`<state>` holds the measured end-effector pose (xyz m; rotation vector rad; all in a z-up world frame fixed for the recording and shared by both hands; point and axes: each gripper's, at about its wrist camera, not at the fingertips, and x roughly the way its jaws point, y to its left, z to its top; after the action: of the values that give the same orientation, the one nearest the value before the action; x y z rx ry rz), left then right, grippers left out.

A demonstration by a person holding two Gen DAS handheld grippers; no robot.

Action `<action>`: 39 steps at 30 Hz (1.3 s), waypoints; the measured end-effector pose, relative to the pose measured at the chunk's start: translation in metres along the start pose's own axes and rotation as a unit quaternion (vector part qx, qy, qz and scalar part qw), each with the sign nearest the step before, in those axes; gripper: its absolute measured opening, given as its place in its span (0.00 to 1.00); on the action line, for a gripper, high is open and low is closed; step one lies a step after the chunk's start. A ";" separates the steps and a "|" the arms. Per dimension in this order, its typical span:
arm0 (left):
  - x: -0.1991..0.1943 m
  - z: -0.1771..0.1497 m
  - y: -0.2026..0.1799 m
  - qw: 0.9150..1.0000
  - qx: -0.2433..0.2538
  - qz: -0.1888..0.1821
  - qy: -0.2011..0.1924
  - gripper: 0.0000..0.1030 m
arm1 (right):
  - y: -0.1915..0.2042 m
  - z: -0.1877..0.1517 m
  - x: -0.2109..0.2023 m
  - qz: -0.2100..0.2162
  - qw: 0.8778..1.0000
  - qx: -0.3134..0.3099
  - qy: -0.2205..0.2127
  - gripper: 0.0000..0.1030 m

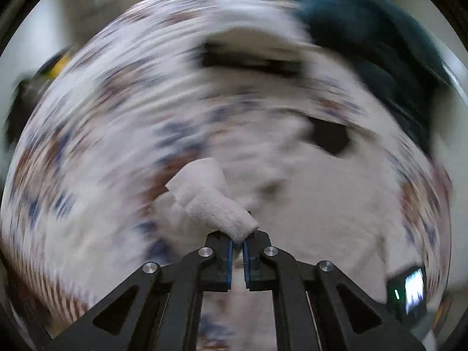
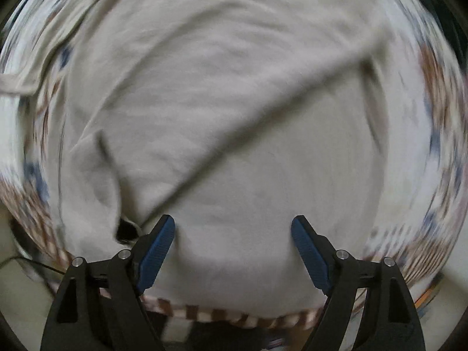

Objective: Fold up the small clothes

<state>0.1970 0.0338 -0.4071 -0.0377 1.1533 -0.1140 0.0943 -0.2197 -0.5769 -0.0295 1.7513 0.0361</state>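
Two claws are working on one pale grey garment (image 2: pixel 234 117), which is lying spread over a patterned cloth (image 2: pixel 433 93) with brown and blue marks. Closest to its camera, the left gripper (image 1: pixel 238 241) is pinching a rolled corner (image 1: pixel 210 199) of the grey fabric; the jaws are nearly closed on it and the roll is standing out just ahead of the tips. The right gripper (image 2: pixel 233 234) is standing wide, with nothing between its blue pads (image 2: pixel 156 251), and it is hovering over the flat lower part of the garment.

I judge the fabric to be light, soft and limp, a little fleecy, so it is not slipping easily from the pads, but it is sagging wherever it is not held. A good place to take hold is an edge or a corner, not the middle.

Ahead of the right claw, a folded flap is making a diagonal edge (image 2: pixel 263 122) across the garment. Farther ahead of the left claw, to its right, a dark teal cloth (image 1: pixel 380 58) is lying near the garment. Both views are blurred, so fine detail is unclear. Open room seems widest ahead and to the left of the left claw.
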 end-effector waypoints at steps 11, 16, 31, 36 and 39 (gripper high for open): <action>0.048 -0.043 -0.194 0.943 0.255 -0.153 0.146 0.08 | -0.151 -0.055 -0.010 0.029 0.972 0.232 0.011 0.81; 0.073 -0.038 -0.172 0.939 0.219 -0.144 0.221 0.44 | -0.182 -0.073 -0.025 0.080 0.957 0.279 -0.024 0.81; 0.114 0.041 0.013 0.974 0.034 0.156 0.159 0.89 | -0.144 -0.032 0.004 0.278 0.906 0.316 -0.046 0.55; 0.126 0.041 0.019 0.974 -0.022 0.131 0.181 0.89 | -0.125 -0.045 0.006 0.209 0.917 0.337 -0.035 0.06; 0.126 0.040 0.019 0.974 -0.047 0.117 0.189 0.89 | -0.121 -0.062 0.000 0.199 0.921 0.333 -0.024 0.05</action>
<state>0.2852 0.0378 -0.5077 0.0395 1.5333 0.1499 0.0381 -0.3431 -0.5663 0.8190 1.6173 -0.2606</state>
